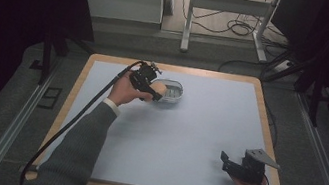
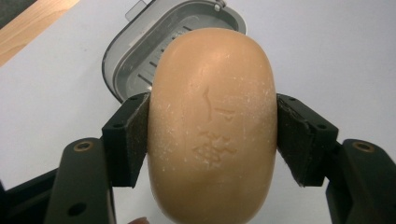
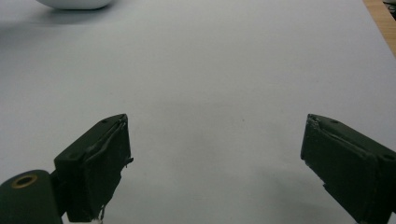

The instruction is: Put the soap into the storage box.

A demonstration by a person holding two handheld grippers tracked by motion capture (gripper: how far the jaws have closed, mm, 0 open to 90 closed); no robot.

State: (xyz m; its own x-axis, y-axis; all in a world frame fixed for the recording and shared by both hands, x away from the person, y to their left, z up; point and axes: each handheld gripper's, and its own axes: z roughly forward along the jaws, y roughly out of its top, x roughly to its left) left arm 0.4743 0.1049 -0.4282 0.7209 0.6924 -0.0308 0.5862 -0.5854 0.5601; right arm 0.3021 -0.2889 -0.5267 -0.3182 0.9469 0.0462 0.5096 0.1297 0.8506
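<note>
Soap bar (image 2: 212, 126) is clamped in the left tool (image 1: 149, 88), just over the open soap dish (image 1: 173, 92) near the bench's far edge. Grab's done I'd say, dropping it in is left. Right tool (image 3: 215, 163) sits released by the near right corner.

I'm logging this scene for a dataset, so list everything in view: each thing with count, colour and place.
soap bar: one, tan-orange, clamped between the left gripper's jaws, just over the near side of the soap dish
soap dish: one, grey with a ribbed floor, open, on the far left part of the mat
mat: one, pale blue-grey, covering the table top
table: one, light wood edge showing around the mat
frame legs: white, on the floor beyond the table, with dark cables lying between them
left gripper: one, black, shut on the soap bar, cable trailing back toward the person
right gripper: one, black with a grey plate on top, jaws wide open, nothing between them, near right corner of the mat
sleeve: grey, left forearm
</note>
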